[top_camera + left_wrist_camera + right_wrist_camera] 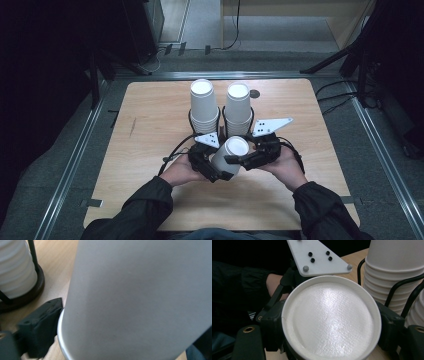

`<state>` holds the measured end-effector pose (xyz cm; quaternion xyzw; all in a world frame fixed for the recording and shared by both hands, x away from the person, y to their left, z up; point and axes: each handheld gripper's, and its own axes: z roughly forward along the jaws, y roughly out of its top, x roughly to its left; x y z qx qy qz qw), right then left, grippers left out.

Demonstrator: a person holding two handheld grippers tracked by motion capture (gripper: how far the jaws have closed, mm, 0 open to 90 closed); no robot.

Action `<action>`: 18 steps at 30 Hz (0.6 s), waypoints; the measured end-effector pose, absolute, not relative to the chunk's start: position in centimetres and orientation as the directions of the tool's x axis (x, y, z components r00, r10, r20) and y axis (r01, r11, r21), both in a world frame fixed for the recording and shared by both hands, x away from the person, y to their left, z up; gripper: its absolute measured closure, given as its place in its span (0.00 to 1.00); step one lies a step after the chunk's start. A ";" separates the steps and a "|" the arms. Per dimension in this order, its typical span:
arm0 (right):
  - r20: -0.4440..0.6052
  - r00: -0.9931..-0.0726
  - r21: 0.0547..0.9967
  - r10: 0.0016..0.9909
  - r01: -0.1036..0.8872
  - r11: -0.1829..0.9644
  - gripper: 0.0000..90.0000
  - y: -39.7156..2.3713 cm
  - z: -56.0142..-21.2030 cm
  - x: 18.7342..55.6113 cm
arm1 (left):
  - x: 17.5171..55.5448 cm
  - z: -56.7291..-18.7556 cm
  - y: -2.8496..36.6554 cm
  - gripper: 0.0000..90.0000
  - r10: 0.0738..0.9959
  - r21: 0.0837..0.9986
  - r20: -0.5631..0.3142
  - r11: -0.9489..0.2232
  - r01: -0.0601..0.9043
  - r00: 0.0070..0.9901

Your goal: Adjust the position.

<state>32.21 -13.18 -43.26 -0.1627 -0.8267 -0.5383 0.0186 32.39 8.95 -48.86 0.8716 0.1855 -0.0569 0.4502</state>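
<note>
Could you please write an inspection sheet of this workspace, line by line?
Surface: wooden table, bare wood around the work.
Job's things: white paper cup, upside down and tilted, held between both grippers; two stacks of inverted cups, left stack and right stack, each in a black wire holder.
Clutter: nothing seen.
Grippers: left gripper and right gripper each grip the cup's sides.
Cables: black cable loops from the left gripper; more on the floor at the right.
Surroundings: grey floor, metal rails, dark stands.
</note>
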 end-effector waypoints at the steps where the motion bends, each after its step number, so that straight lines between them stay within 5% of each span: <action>1: 0.208 -0.945 0.885 0.251 0.291 0.362 0.28 -13.2 -43.3 32.2 | 32.4 -48.9 9.0 0.05 0.272 0.764 -0.266 -0.526 0.375 0.925; 13: 0.236 -0.939 0.886 0.248 0.313 0.341 0.27 -14.1 -43.2 32.6 | 32.5 -47.9 9.3 0.12 0.266 0.775 -0.204 -0.544 0.321 0.942; 18: 0.261 -0.933 0.871 0.247 0.338 0.356 0.16 -14.0 -43.2 32.6 | 32.6 -47.4 9.7 0.12 0.267 0.778 -0.198 -0.542 0.317 0.943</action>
